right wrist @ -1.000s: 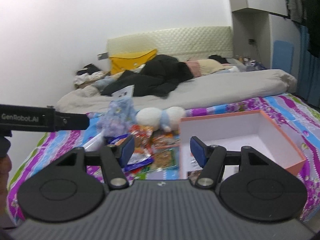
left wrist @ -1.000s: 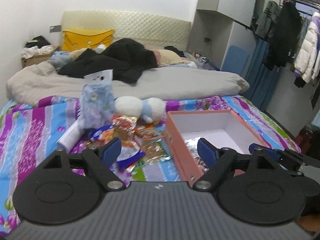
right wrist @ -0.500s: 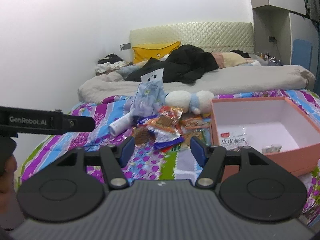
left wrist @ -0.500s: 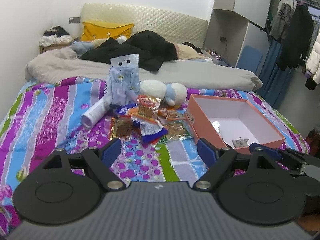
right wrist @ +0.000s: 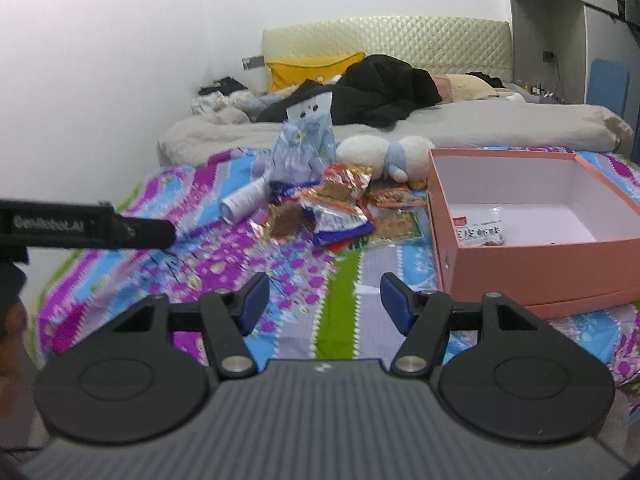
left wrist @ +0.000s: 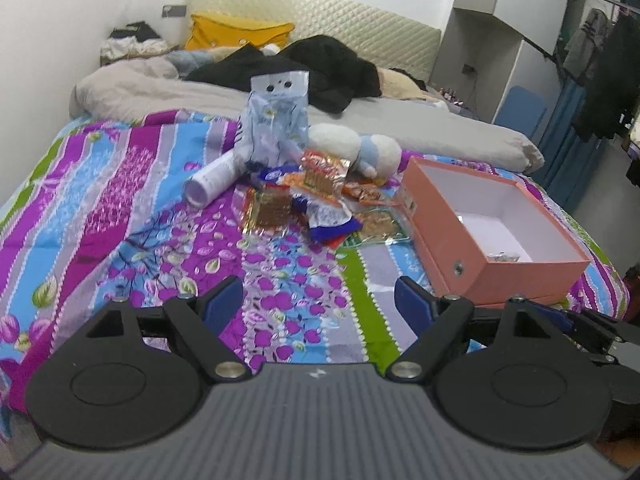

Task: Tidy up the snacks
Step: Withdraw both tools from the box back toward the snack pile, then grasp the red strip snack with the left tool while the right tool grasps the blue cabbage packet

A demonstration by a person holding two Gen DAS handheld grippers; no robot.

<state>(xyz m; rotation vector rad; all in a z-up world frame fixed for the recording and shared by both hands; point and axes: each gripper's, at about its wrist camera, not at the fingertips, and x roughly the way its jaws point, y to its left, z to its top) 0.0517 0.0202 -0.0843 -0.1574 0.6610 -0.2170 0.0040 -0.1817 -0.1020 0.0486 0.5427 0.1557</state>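
Observation:
A pile of snack packets [left wrist: 320, 200] [right wrist: 328, 208] lies on the striped bedspread, left of an open salmon-pink box [left wrist: 460, 240] [right wrist: 532, 268]. The box holds a white packet [right wrist: 478, 234] and a small silver one [left wrist: 505, 257]. A pale blue bag [left wrist: 278, 128] [right wrist: 304, 148] stands behind the pile, with a white tube [left wrist: 212, 180] [right wrist: 242, 200] lying beside it. My left gripper [left wrist: 319, 304] is open and empty above the bedspread, short of the pile. My right gripper [right wrist: 324, 300] is open and empty, near the box's front left corner.
A white and blue plush toy [left wrist: 356, 150] [right wrist: 388, 152] lies behind the snacks. A grey duvet [left wrist: 400, 120], black clothes [right wrist: 380, 92] and a yellow pillow [left wrist: 236, 32] fill the far bed. The left gripper's body [right wrist: 80, 228] crosses the right wrist view's left side. Clothes [left wrist: 604, 80] hang at right.
Both grippers have pulled back and risen from the snack pile; the pile and box now sit farther away and more bedspread shows. Both stayed open and empty.

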